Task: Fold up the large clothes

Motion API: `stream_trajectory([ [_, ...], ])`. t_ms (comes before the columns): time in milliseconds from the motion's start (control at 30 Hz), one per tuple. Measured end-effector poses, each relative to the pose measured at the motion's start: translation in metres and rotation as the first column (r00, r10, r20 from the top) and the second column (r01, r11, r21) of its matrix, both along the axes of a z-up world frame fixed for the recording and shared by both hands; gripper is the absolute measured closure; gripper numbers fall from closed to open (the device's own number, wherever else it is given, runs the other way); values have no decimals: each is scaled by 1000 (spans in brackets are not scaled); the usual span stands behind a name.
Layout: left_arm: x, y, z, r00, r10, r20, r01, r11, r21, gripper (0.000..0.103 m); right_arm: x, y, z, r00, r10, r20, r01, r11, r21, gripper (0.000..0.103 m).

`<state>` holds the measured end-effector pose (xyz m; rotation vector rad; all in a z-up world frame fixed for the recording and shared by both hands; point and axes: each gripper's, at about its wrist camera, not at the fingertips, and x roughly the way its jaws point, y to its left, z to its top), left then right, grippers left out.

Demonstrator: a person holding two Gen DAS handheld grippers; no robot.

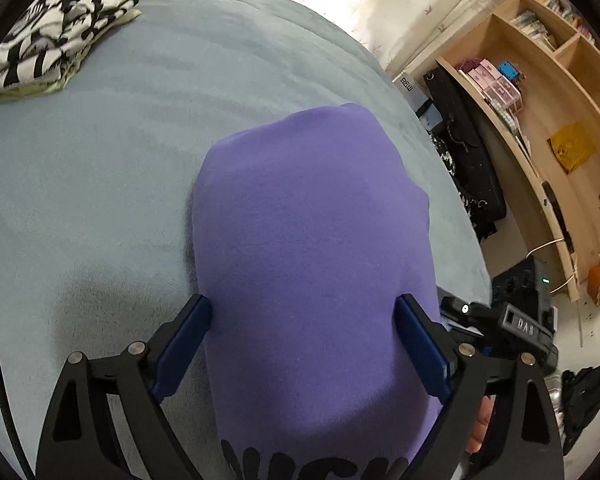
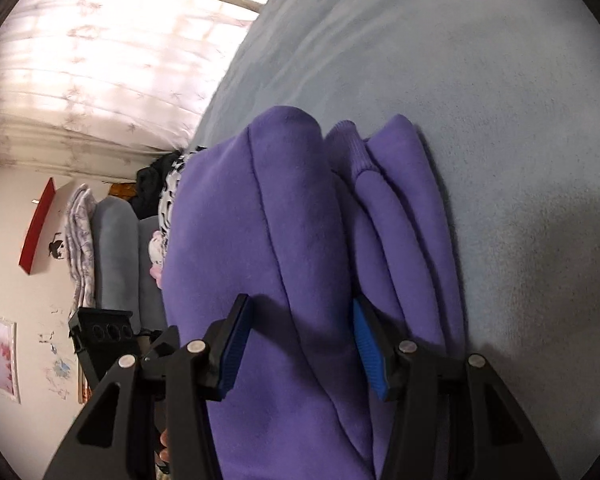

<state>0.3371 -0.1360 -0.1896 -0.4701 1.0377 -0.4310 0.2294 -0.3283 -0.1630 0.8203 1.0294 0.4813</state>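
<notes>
Downward-tilted, both hand-held grippers, left [image 1: 304,344] wide, right [image 2: 300,348] narrower, straddling purple sweatshirt [image 1: 312,216].

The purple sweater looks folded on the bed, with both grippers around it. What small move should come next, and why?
Probably draw both grippers back off the purple sweater. It lies as a compact folded bundle on the grey-blue bed cover. The left gripper straddles it with jaws wide, and the right gripper does not seem to pinch it.

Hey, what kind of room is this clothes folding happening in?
Most likely a home bedroom. The purple sweatshirt lies on a bed with a grey-blue blanket, sheer curtains cover a window, and wooden shelves hold books and small boxes.
</notes>
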Motion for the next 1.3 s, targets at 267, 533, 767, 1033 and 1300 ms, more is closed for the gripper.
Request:
stream_trajectory([
  [267,-4,-40,25,999,-2,46,-6,984,178,12,-57,-19,73,958,-24,285,80,980,-185,92],
  [533,-15,-106,36,990,-59,130,-5,895,445,10,-64,-37,43,977,-123,176,170,943,-286,92],
  [767,-18,-102,25,989,-32,144,-36,894,448,9,-49,-34,7,980,-171,99,191,947,-259,90],
  [1033,-21,-88,32,989,-34,141,-27,913,407,9,-58,-42,32,972,-223,72,234,921,-310,61],
  [1300,-8,-54,79,965,59,254,-154,916,371,18,-46,-25,108,923,-244,297,338,883,-326,61],
])
